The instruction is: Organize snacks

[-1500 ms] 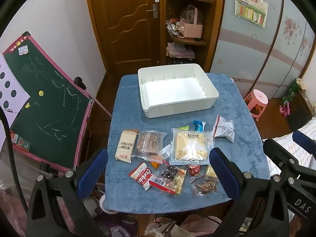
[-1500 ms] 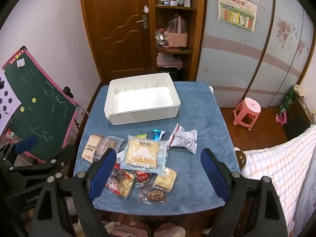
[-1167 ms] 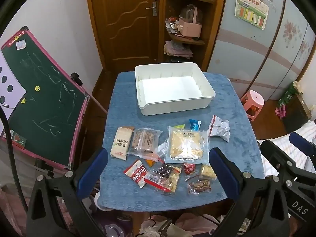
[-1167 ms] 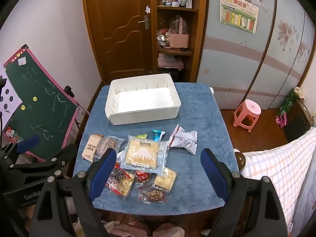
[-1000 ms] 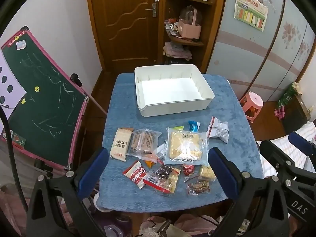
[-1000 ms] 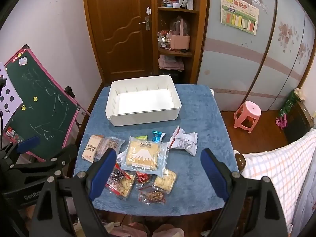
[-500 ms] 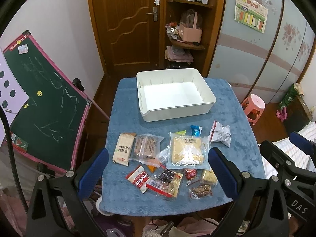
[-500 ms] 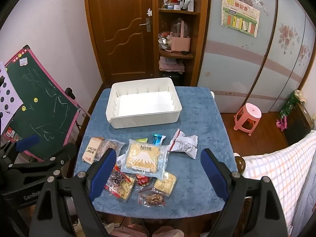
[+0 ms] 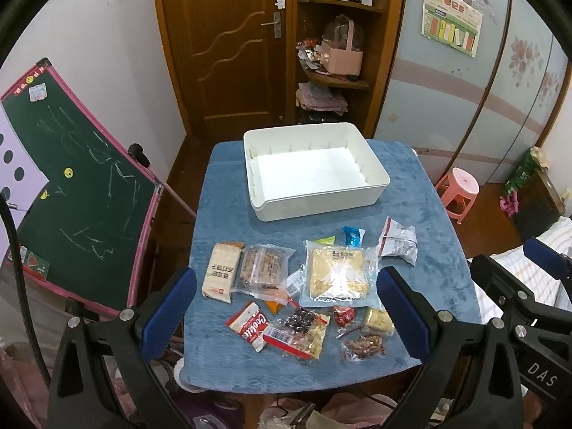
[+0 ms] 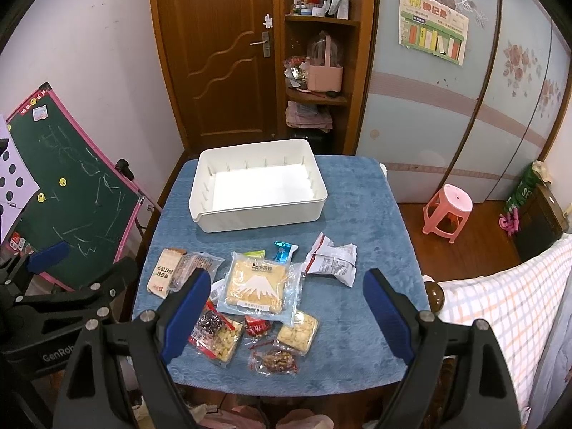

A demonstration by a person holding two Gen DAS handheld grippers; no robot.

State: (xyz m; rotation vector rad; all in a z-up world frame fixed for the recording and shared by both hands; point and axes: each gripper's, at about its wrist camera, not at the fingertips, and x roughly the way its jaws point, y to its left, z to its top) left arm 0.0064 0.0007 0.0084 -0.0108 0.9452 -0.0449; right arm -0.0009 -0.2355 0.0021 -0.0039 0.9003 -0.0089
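An empty white bin (image 9: 314,169) (image 10: 259,187) stands at the far half of a blue-covered table (image 9: 422,193) (image 10: 361,214). Several wrapped snacks lie in front of it: a large clear cracker pack (image 9: 338,273) (image 10: 257,284), a white crinkled packet (image 9: 398,241) (image 10: 332,259), a beige bar (image 9: 221,268) (image 10: 162,273), a Cookie packet (image 9: 250,325), a nut mix bag (image 9: 298,330) (image 10: 216,334). My left gripper (image 9: 286,307) is open and empty, high above the near table edge. My right gripper (image 10: 286,312) is open and empty, likewise above the snacks.
A green chalkboard easel (image 9: 68,186) (image 10: 71,196) leans at the table's left. A wooden door (image 9: 221,39) and shelf (image 9: 336,35) stand behind. A pink stool (image 9: 459,187) (image 10: 447,211) is on the floor to the right, and a checked cloth (image 10: 500,304) at near right.
Both grippers have shifted slightly, so the table sits a little lower in both views. Both stay open and nothing on the table has moved.
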